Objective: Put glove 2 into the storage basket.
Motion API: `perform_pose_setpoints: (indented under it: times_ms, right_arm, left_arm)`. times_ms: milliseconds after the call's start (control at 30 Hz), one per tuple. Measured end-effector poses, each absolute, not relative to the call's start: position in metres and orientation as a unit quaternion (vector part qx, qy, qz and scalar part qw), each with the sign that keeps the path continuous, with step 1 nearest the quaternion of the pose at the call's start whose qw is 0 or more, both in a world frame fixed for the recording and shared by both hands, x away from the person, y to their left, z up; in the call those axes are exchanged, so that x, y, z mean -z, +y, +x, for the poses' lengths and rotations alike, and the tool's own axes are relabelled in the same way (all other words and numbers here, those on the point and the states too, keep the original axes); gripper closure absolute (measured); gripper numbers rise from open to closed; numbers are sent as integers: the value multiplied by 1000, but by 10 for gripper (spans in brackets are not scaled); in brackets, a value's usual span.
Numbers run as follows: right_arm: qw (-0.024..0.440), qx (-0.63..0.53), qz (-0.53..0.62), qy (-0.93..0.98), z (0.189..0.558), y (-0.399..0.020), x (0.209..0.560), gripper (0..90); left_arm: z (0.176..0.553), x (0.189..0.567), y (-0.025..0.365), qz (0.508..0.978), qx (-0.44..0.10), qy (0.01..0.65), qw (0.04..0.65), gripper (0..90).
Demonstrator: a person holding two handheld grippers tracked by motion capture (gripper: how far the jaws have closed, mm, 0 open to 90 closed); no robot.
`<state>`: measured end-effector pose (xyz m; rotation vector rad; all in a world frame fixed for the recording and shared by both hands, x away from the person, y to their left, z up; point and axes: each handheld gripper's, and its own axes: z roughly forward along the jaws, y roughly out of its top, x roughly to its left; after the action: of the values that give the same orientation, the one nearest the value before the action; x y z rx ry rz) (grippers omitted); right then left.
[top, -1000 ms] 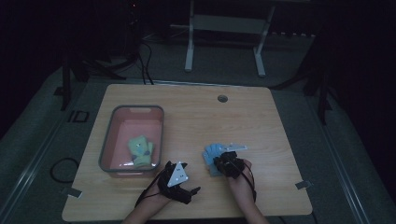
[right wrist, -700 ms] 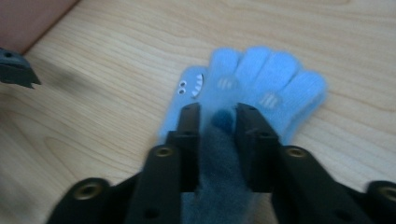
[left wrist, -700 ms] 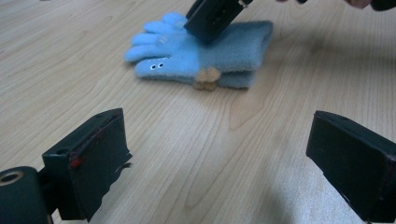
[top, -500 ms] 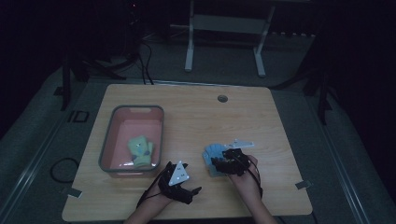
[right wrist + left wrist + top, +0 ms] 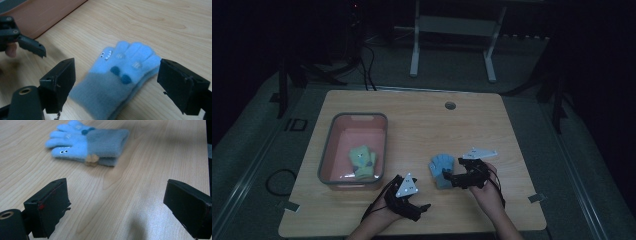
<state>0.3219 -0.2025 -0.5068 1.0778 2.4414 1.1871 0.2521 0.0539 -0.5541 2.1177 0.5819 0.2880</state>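
At lower centre of the high view:
Right gripper: jaws just opened, straddling blue gloves, not pressing.
Left gripper: jaws wide, empty.
Risk: closing shallow could lift one glove only.

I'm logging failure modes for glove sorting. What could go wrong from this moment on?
1. The right tongs have just been opening, and the blue gloves lie stacked loosely between the jaws; a pinch might lift the top one alone.
2. The bin with the green gloves sits beyond the left tongs, so a carry across may bump them.
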Motion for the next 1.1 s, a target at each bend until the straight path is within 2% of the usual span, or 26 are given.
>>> perform_pose_setpoints:
  times_ms: [100, 300, 500, 633, 1100]
  right_arm:
    - [120, -398, 348, 840, 323, -209, 508, 144]
    - [90, -396, 354, 842, 326, -226, 512, 143]
    - [96, -406, 343, 841, 329, -238, 509, 135]
    - [73, -417, 352, 835, 335, -243, 506, 136]
    - [49, -422, 358, 831, 356, -237, 503, 126]
  left_arm:
    - [253, 552, 52, 857, -116, 226, 448, 63]
    - [256, 551, 44, 864, -112, 209, 444, 63]
    - [258, 555, 38, 866, -110, 202, 443, 63]
    - [260, 554, 33, 866, -108, 196, 446, 63]
    - [277, 539, 8, 880, -123, 147, 435, 113]
